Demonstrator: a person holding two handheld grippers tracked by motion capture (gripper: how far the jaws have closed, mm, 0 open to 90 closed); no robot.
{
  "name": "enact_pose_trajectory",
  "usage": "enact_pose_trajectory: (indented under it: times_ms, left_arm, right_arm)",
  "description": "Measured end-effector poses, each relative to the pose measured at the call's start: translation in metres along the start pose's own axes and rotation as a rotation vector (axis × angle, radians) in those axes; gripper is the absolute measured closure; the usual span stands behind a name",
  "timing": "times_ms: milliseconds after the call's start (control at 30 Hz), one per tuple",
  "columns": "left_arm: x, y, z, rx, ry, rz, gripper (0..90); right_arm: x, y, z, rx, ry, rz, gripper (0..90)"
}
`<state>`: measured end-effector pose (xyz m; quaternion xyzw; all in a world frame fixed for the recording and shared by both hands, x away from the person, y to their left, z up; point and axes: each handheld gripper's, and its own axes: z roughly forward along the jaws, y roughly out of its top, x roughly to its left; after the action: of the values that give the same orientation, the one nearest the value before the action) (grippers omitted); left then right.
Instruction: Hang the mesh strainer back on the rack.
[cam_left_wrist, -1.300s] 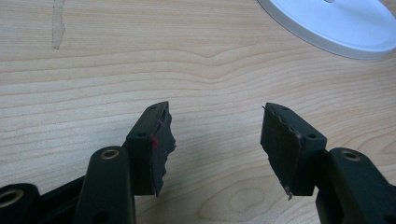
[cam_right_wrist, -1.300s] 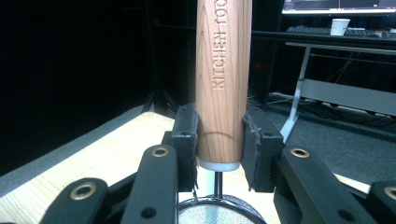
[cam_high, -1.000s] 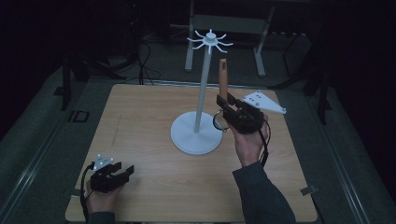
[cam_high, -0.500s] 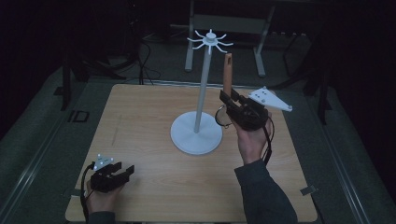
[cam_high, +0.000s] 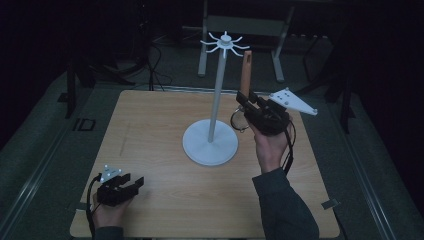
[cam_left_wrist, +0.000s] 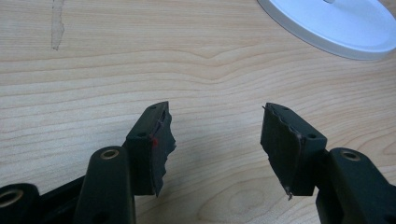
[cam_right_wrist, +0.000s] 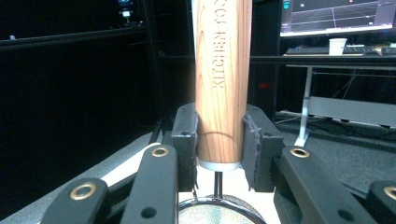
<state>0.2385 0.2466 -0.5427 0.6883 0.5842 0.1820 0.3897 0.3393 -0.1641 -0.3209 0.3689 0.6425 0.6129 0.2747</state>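
A small strainer with a wooden handle (cam_high: 245, 75) stands upright, mesh ring (cam_high: 239, 120) hanging below, to the right of the white hook stand (cam_high: 216, 95). My right gripper (cam_high: 248, 102) is shut on the lower end of that handle, held above the table. In the right gripper view both pads press the handle (cam_right_wrist: 222, 70), and the mesh ring (cam_right_wrist: 217, 212) shows under my right gripper (cam_right_wrist: 219, 140). The handle's top sits just below and right of the stand's hook crown (cam_high: 225, 42). My left gripper (cam_high: 132, 187) rests open at the table's front left, and nothing is between the jaws of my left gripper (cam_left_wrist: 215, 140).
The stand's round white base (cam_high: 210, 142) sits mid-table on the wooden top (cam_high: 150, 130); its edge shows as the base (cam_left_wrist: 336, 25) in the left gripper view. Dark floor, cables and grey frame legs (cam_high: 202, 45) lie beyond the far edge.
The right hand has raised the strainer slightly and shifted it a little to the right, so the handle's top sits higher. The left gripper has stayed put.
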Motion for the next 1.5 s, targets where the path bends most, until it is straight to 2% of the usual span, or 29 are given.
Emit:
enact_pose_trajectory:
  times_ms: [233, 367, 667, 700, 867, 900, 1000, 1100, 1133, 1200, 1300, 1367, 1433, 1500]
  left_arm:
    - [0.0, 0.0, 0.0, -0.001, 0.0, -0.002, 43.1]
    - [0.0, 0.0, 0.0, -0.001, 0.0, -0.001, 43.1]
    - [0.0, 0.0, 0.0, -0.002, 0.0, -0.001, 43.1]
    - [0.0, 0.0, 0.0, -0.002, 0.0, -0.001, 43.1]
    - [0.0, 0.0, 0.0, -0.004, -0.001, -0.003, 43.1]
    - [0.0, 0.0, 0.0, -0.004, -0.001, -0.003, 43.1]
    - [0.0, 0.0, 0.0, -0.003, -0.001, -0.003, 43.1]
    - [0.0, 0.0, 0.0, -0.002, 0.0, -0.001, 43.1]
    - [0.0, 0.0, 0.0, -0.002, -0.001, -0.003, 43.1]
    - [0.0, 0.0, 0.0, -0.002, -0.001, 0.0, 43.1]
    - [-0.001, 0.0, 0.001, -0.002, -0.001, 0.001, 43.1]
    - [-0.001, 0.0, 0.001, -0.002, -0.001, 0.001, 43.1]
    - [-0.001, 0.0, 0.001, -0.002, 0.0, -0.001, 43.1]
    - [0.0, 0.0, 0.001, 0.0, -0.001, 0.001, 43.1]
  right_arm:
    - [-0.002, 0.005, 0.006, 0.006, 0.012, 0.001, 69.1]
    - [-0.005, 0.005, 0.013, 0.033, 0.032, 0.011, 69.1]
    - [-0.007, 0.006, 0.022, 0.059, 0.074, 0.025, 69.1]
    - [-0.009, 0.007, 0.025, 0.073, 0.09, 0.031, 69.0]
    - [-0.011, 0.008, 0.031, 0.105, 0.106, 0.044, 68.5]
    - [-0.011, 0.008, 0.031, 0.114, 0.101, 0.038, 67.5]
    - [-0.011, 0.007, 0.031, 0.118, 0.067, 0.039, 52.6]
    - [-0.011, 0.006, 0.028, 0.124, 0.037, 0.023, 45.2]
    - [-0.011, 0.006, 0.028, 0.124, 0.037, 0.023, 45.2]
    - [-0.008, 0.004, 0.027, 0.146, 0.005, -0.035, 41.1]
    - [-0.004, 0.003, 0.026, 0.166, -0.017, -0.086, 38.9]
    - [-0.004, 0.003, 0.026, 0.166, -0.017, -0.086, 38.9]
    - [-0.003, -0.001, 0.027, 0.197, -0.03, -0.113, 36.0]
    - [-0.002, -0.003, 0.028, 0.204, -0.036, -0.126, 34.3]
